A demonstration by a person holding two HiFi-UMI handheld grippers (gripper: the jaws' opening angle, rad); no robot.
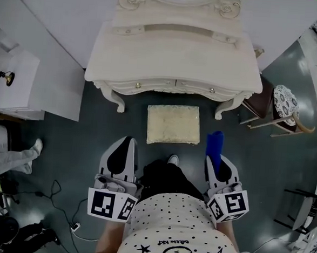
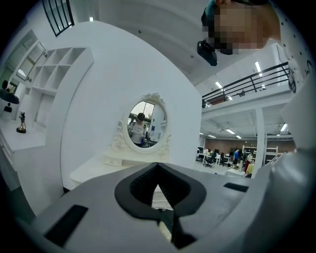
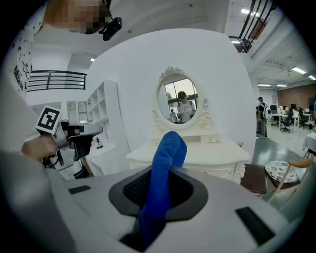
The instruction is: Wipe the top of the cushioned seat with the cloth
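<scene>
Head view: 1 seat (image 1: 173, 125); R gripper (image 1: 216, 161): 1 cloth (image 1: 215, 143).

Blue cloth (image 1: 215, 146), cream cushioned seat (image 1: 173, 125)

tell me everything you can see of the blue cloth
The blue cloth is a soft-looking piece of bright blue fabric, bunched into a narrow roll. The right gripper is shut on its lower part, and the free end sticks out beyond it, curling over at the tip. In the head view it pokes forward to the right of the cushioned seat, apart from it. Only the gripper touches it.
</scene>
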